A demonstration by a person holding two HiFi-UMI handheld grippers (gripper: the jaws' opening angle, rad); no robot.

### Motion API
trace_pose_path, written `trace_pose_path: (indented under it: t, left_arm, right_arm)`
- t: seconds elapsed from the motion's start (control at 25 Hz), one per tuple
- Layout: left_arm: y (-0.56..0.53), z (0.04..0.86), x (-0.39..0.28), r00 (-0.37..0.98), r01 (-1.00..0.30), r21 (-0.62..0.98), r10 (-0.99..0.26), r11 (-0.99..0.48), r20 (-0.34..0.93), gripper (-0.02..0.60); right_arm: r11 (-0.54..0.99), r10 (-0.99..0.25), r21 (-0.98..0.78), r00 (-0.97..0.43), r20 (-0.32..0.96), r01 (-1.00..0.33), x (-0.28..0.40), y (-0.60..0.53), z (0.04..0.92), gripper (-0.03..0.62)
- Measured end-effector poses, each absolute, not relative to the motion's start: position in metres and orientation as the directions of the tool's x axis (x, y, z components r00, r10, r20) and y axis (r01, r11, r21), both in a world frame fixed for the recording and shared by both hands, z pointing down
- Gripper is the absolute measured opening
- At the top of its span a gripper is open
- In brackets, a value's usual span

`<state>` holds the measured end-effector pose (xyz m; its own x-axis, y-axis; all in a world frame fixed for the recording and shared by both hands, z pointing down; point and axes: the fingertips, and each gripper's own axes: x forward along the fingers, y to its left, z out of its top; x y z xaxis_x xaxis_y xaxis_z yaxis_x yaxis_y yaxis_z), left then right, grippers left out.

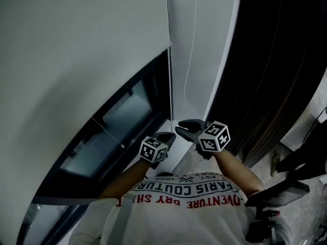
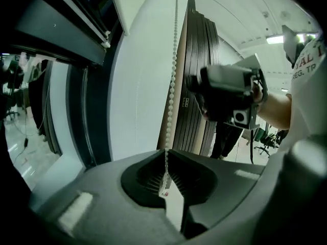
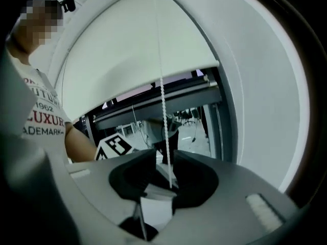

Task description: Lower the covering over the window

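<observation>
A white roller blind (image 1: 76, 45) covers the upper part of the dark-framed window (image 1: 117, 126); its bottom edge shows in the right gripper view (image 3: 133, 50). A white bead chain (image 1: 169, 80) hangs along the blind's right edge. My left gripper (image 1: 166, 137) is shut on the bead chain (image 2: 172, 75), which runs straight down into the closed jaws (image 2: 166, 156). My right gripper (image 1: 190, 128) sits just right of it and slightly higher. In its own view the jaws (image 3: 164, 154) stand apart, with the chain (image 3: 162, 101) hanging loose through the gap, not pressed.
A white wall strip (image 1: 204, 45) with a thin second cord (image 1: 191, 50) runs right of the window. Dark vertical panels (image 1: 271, 60) stand further right. Black equipment (image 1: 286, 188) sits on the floor at lower right. My left gripper's marker cube (image 3: 113, 148) shows beyond the right jaws.
</observation>
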<state>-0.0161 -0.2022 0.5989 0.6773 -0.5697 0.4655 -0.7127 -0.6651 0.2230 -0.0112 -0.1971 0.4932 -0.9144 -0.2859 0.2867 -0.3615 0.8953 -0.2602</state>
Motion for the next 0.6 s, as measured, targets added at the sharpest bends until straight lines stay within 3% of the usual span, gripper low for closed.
trace_pose_path:
  t: [0.32, 0.4, 0.48, 0.6]
  left_arm:
    - [-0.197, 0.593, 0.008, 0.708, -0.682, 0.234, -0.547, -0.692, 0.447, 0.020]
    - [-0.196, 0.593, 0.010, 0.708, -0.685, 0.239, -0.551, -0.689, 0.441, 0.020]
    - [-0.195, 0.593, 0.009, 0.708, -0.688, 0.253, -0.554, -0.680, 0.437, 0.020]
    - [-0.194, 0.594, 0.010, 0.715, -0.685, 0.279, -0.548, -0.673, 0.435, 0.020]
  right_arm:
    - [0.932, -0.336, -0.083, -0.927, 0.165, -0.353, -0.028, -0.214, 0.405, 0.098]
    - [0.929, -0.355, -0.054, -0.923, 0.152, -0.366, -0.029, -0.219, 0.396, 0.076]
    - [0.927, -0.360, -0.058, -0.921, 0.146, -0.372, -0.031, -0.220, 0.394, 0.013]
    - [0.922, -0.360, -0.100, -0.923, 0.134, -0.374, -0.028, -0.221, 0.396, 0.006]
